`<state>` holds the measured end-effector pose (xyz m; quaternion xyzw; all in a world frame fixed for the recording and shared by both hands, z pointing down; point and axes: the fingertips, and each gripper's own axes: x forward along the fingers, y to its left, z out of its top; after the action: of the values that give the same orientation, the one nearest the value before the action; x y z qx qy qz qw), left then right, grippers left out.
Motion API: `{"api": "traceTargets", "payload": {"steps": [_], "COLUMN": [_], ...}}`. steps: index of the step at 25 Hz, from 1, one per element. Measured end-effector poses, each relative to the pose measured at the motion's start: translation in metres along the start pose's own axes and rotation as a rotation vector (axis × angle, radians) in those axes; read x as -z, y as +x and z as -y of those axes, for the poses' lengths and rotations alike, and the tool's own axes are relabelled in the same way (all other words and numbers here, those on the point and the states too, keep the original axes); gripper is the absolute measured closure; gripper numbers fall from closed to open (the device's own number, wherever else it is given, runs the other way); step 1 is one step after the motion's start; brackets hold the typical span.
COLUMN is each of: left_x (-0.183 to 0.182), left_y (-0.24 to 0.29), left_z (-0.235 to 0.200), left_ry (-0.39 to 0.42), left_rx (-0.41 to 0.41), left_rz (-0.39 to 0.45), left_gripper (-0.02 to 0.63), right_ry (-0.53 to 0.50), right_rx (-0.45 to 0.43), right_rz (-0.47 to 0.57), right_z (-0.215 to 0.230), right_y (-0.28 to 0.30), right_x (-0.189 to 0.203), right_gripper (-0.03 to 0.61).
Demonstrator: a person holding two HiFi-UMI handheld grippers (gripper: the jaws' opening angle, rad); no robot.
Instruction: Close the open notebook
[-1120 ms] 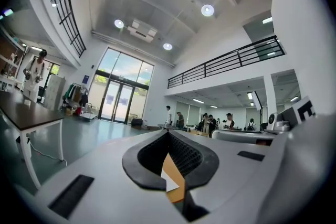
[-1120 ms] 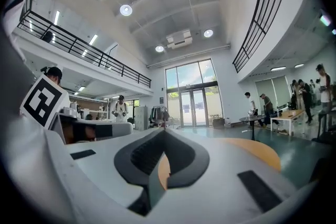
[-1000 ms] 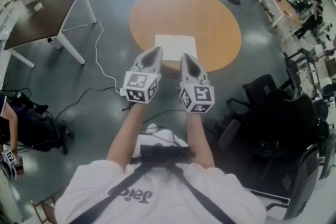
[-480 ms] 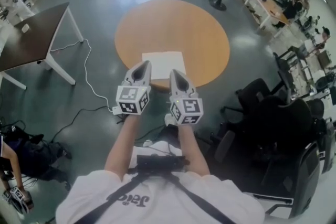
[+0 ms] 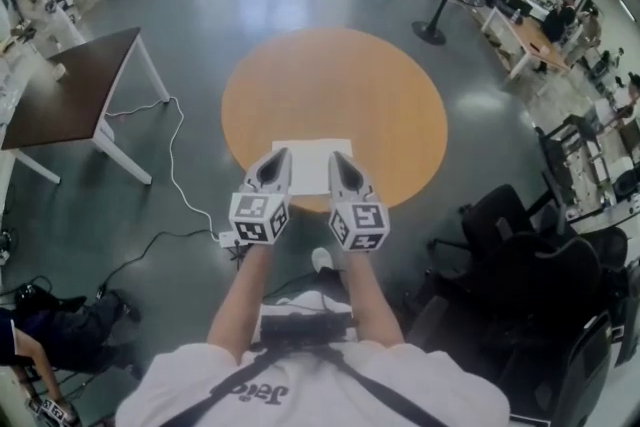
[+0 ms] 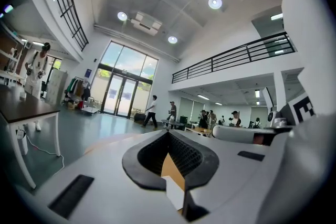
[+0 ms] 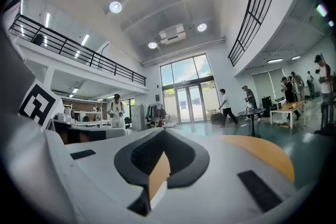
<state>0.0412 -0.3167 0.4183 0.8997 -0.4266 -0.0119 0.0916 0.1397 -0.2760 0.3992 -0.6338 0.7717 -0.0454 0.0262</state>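
A white notebook (image 5: pixel 312 165) lay open and flat at the near edge of a round, orange-brown wooden table (image 5: pixel 335 75). Its pale pages faced up, and no cover had been lifted. The rest of the tabletop appeared bare.

Two hand-held grippers hung side by side just over the near edge of the notebook, close to each other but not touching. The left gripper (image 5: pixel 277 158) was over the notebook's near left part, and the right gripper (image 5: pixel 338 160) over its near right part. Each carried a cube with black-and-white square markers at its rear. In both gripper views the grey jaws were pressed together at their tips and gripped nothing — only a slit of orange table and white paper showed behind them. Whether either tip touched the paper could not be told.

Judged from this, the closing had not begun. What remained was to catch one side of the notebook, lift it and fold it over onto the other.

Around the table was a grey-green polished floor. A dark rectangular table with white legs (image 5: pixel 60 100) stood to the far left, and a white cable (image 5: pixel 175 165) trailed across the floor. Black office chairs (image 5: pixel 520 255) were on the right, and people stood far off.
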Motion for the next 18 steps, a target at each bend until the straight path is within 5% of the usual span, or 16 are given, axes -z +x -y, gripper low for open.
{"api": "traceTargets", "payload": {"steps": [12,18], "left_x": [0.081,0.176], "left_y": [0.039,0.033], "left_z": [-0.043,-0.047], "left_ry": [-0.092,-0.250], "left_rx": [-0.110,-0.176], "left_rz": [-0.133,-0.293], "left_gripper": [0.601,0.600], "right_ry": [0.002,0.013], "right_rx": [-0.063,-0.088], "right_rz": [-0.128,-0.246], "right_z": [0.020,0.038], "right_y": [0.042,0.044], "right_x": [0.052,0.097], "right_gripper": [0.558,0.558]}}
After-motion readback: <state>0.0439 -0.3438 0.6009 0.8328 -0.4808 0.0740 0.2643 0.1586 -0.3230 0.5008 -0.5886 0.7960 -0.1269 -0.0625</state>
